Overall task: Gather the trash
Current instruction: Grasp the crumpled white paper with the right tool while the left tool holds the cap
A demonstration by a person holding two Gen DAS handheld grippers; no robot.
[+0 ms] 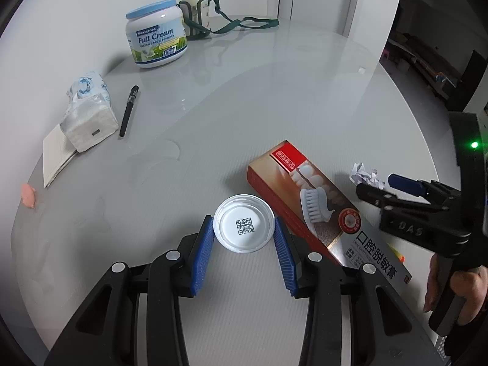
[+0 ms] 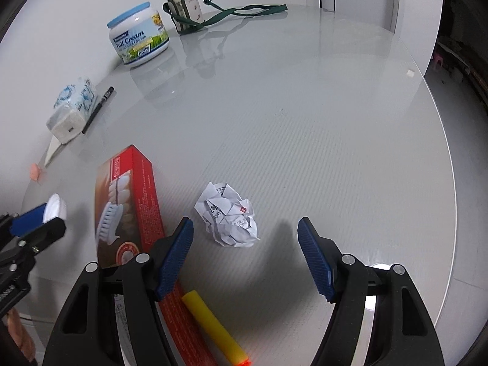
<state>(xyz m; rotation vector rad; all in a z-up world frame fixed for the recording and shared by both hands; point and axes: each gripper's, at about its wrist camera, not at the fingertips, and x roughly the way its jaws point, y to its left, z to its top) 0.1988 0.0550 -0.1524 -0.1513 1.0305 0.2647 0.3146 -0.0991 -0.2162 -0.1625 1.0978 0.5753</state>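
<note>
A white plastic lid (image 1: 244, 227) with a QR code lies on the grey table between the blue pads of my left gripper (image 1: 243, 228); the pads touch or nearly touch its rim. The lid also shows in the right wrist view (image 2: 55, 206). A crumpled paper ball (image 2: 227, 215) lies on the table just ahead of my right gripper (image 2: 245, 228), which is open and empty. The ball also shows in the left wrist view (image 1: 364, 175). A red toothpaste box (image 1: 320, 210) lies between the two grippers. A yellow foam dart (image 2: 215, 329) lies under my right gripper.
A milk powder tub (image 1: 156, 38) and a strapped bottle (image 1: 195, 10) stand at the back. A tissue pack (image 1: 88, 113) on a notepad, a black pen (image 1: 128, 110) and a pink scrap (image 1: 28, 195) lie at the left. The table edge (image 2: 448, 183) curves on the right.
</note>
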